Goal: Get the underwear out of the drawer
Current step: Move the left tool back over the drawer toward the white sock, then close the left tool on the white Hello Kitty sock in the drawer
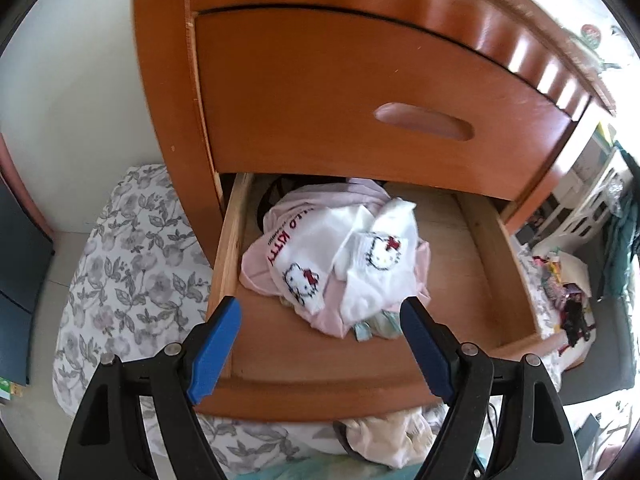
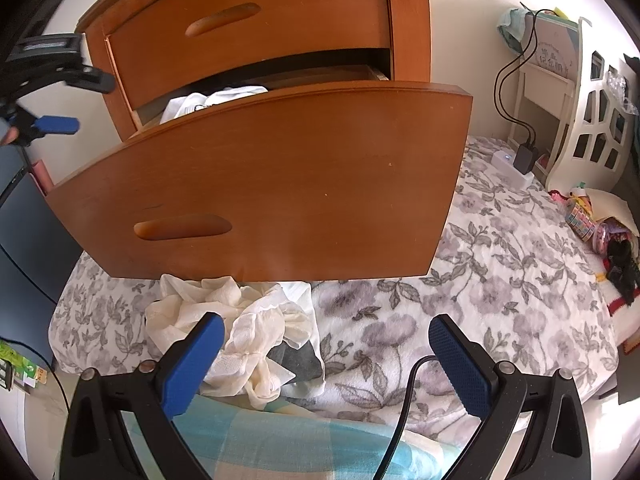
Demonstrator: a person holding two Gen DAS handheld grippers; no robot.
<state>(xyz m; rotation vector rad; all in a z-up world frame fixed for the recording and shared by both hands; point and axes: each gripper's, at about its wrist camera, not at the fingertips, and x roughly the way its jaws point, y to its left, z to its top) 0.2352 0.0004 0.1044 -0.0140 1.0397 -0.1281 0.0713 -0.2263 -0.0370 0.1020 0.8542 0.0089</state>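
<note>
The lower drawer (image 1: 496,280) of a wooden chest is pulled out. Inside lies a heap of white and pink underwear (image 1: 340,256) printed with a cartoon cat. My left gripper (image 1: 320,316) hangs open just above the drawer's front part, short of the heap, nothing between its blue pads. In the right wrist view the drawer front (image 2: 280,184) fills the middle, and a pile of cream and grey underwear (image 2: 244,336) lies on the floral bedding below it. My right gripper (image 2: 326,336) is open over that bedding, beside the pile. The left gripper (image 2: 60,100) shows at the far left.
The upper drawer (image 1: 360,92) is closed just above the open one. Floral bedding (image 2: 480,300) spreads around the chest. A black cable (image 2: 404,408) runs between my right fingers. A white headboard (image 2: 592,120), a charger block (image 2: 516,164) and small clutter (image 2: 600,224) sit at the right.
</note>
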